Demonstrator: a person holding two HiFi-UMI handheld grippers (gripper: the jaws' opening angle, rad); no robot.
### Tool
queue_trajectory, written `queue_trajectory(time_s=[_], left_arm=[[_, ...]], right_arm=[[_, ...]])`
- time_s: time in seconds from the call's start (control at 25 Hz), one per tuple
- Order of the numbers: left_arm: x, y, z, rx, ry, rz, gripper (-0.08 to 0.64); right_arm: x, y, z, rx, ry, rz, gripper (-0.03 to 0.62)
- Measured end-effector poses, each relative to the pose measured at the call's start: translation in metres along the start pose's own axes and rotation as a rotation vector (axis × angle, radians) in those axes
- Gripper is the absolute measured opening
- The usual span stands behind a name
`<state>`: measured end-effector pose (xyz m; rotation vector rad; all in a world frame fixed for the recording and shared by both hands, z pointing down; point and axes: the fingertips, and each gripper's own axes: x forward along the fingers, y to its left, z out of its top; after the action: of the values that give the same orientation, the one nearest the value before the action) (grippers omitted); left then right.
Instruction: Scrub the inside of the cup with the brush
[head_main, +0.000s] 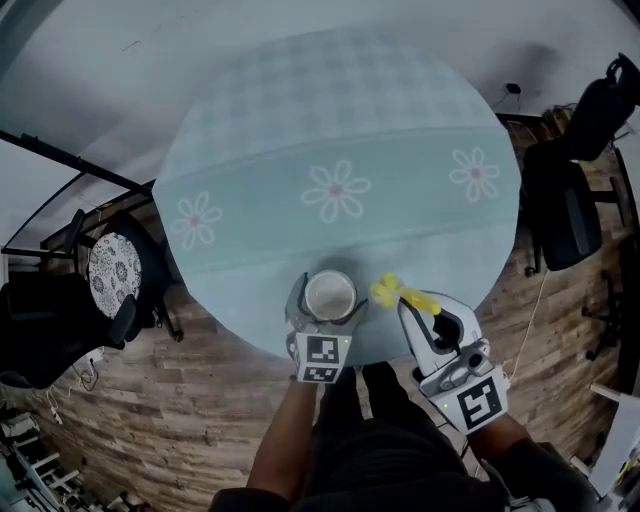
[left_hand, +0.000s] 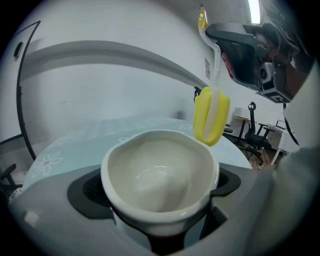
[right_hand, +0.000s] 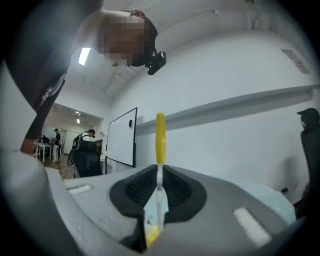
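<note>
Grips white cup (left_hand: 160, 172) mouth-up in left tongs (head_main: 327, 310) at bench's (head_main: 340, 130) near edge; clamps brush (head_main: 398, 294) by its handle in right tongs (right_hand: 159, 200), yellow head just right of rim; likely needs a leftward dip inside.

Light around me is bright and even. A ceiling strip light (left_hand: 254, 10) flares overhead, and soft glare sits inside the cup (left_hand: 160, 175). Fisheye bends and darkens every edge, and my nearest foreground blurs.
</note>
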<state>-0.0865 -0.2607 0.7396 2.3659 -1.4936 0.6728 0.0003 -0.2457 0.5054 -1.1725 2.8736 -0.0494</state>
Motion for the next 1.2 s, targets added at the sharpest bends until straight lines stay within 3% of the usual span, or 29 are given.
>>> queue_trajectory(time_s=[0.32,0.8,1.2], left_arm=[[0.027,-0.002,-0.039,-0.032,0.064,0.028,0.572],[0.045,-0.013,-0.051,-0.023,0.101,0.037,0.572],[0.03,-0.017,-0.048,-0.021,0.105,0.006,0.577]], right_arm=[[0.0,-0.012,-0.034,0.015,0.024,0.006,0.037],[-0.007,-0.02,-0.05,0.032,0.043,-0.002,0.037],[-0.014,-0.01,-0.029,0.036,0.006,0.001,0.037]])
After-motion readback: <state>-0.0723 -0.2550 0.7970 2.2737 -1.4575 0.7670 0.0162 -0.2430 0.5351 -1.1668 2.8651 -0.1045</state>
